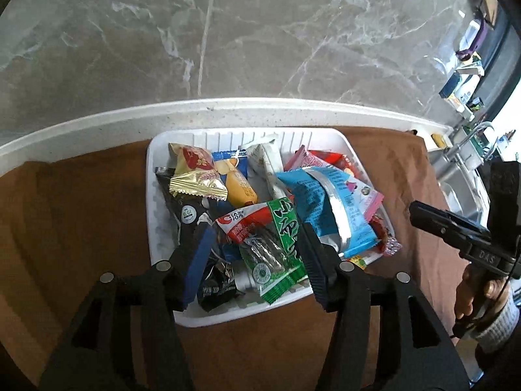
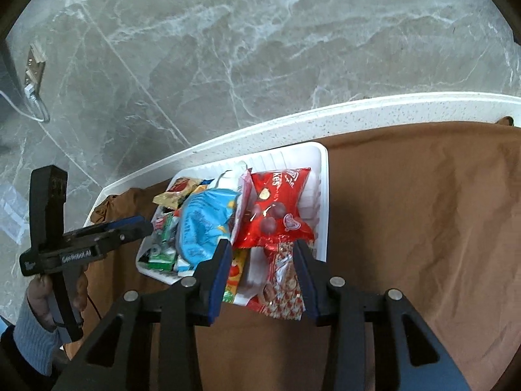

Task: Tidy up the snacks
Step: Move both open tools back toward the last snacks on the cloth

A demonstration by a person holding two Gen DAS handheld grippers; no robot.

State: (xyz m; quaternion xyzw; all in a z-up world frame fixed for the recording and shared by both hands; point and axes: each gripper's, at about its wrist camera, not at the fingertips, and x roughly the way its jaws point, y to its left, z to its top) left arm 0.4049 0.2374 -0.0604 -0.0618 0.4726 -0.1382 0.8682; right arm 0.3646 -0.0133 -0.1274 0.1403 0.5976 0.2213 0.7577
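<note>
A white tray [image 1: 153,195] full of snack packets sits on a brown cloth. My left gripper [image 1: 250,238] is open over the tray's near end, its fingers either side of a green and red packet [image 1: 270,244]. A blue packet [image 1: 325,208] lies to the right, a gold packet [image 1: 195,176] at the far left. In the right wrist view my right gripper [image 2: 262,254] is open over the tray's [image 2: 320,176] near rim, above a red and white patterned packet [image 2: 281,286]. A big red packet [image 2: 276,208] lies just beyond. The left gripper also shows there [image 2: 143,224].
The brown cloth [image 2: 423,228] covers the counter around the tray. A white counter ledge [image 1: 260,110] and a grey marble wall stand behind. A sink and tap [image 1: 469,150] with bottles lie far right. A wall socket [image 2: 32,68] with a cable is at left.
</note>
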